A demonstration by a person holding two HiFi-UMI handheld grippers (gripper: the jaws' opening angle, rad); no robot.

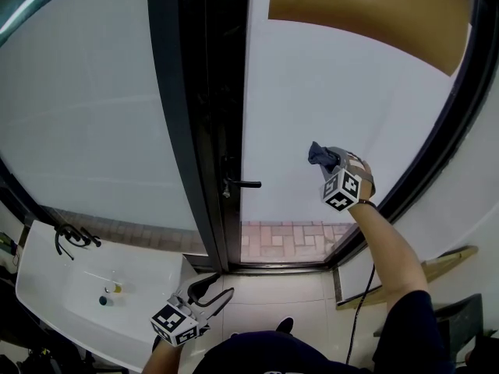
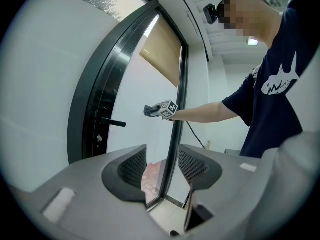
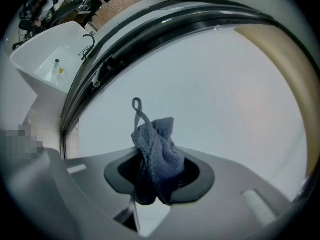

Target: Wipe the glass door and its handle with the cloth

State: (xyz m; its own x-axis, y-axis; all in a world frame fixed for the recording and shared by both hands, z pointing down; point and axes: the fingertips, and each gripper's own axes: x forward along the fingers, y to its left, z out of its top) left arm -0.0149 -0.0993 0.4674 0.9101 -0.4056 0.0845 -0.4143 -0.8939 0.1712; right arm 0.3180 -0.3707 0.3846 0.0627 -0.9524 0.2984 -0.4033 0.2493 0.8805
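While the right gripper (image 3: 159, 173) pinches the blue-grey cloth (image 3: 157, 151) between its jaws, the bunched fabric bulges out past the fingertips, and a thin loop of it stands up above the wad. Directly ahead of those jaws lies the frosted pane of the glass door (image 1: 327, 92). The cloth sits right at its surface, though no view shows for certain that the two touch. Broad bare glass spreads above and to the left of the jaws.

Off to the jaws' left and a little lower, well apart from the cloth, the black lever handle (image 1: 243, 184) juts out from the dark door frame (image 1: 199, 131), which marks the pane's left edge. The pane's right edge, another dark upright, runs near the gripper's right side. Higher up, a tan blind (image 1: 366, 14) covers the top of the glass. Below the jaws the frosting ends at a clear strip that shows brick paving (image 1: 288, 240).

Down near the person's body, the left gripper (image 2: 161, 166) points level at the door with its jaws spread and nothing between them, far from glass and handle. A white sink (image 1: 47, 287) stands to its left, and pale floor tiles (image 1: 273, 294) lie ahead of it.
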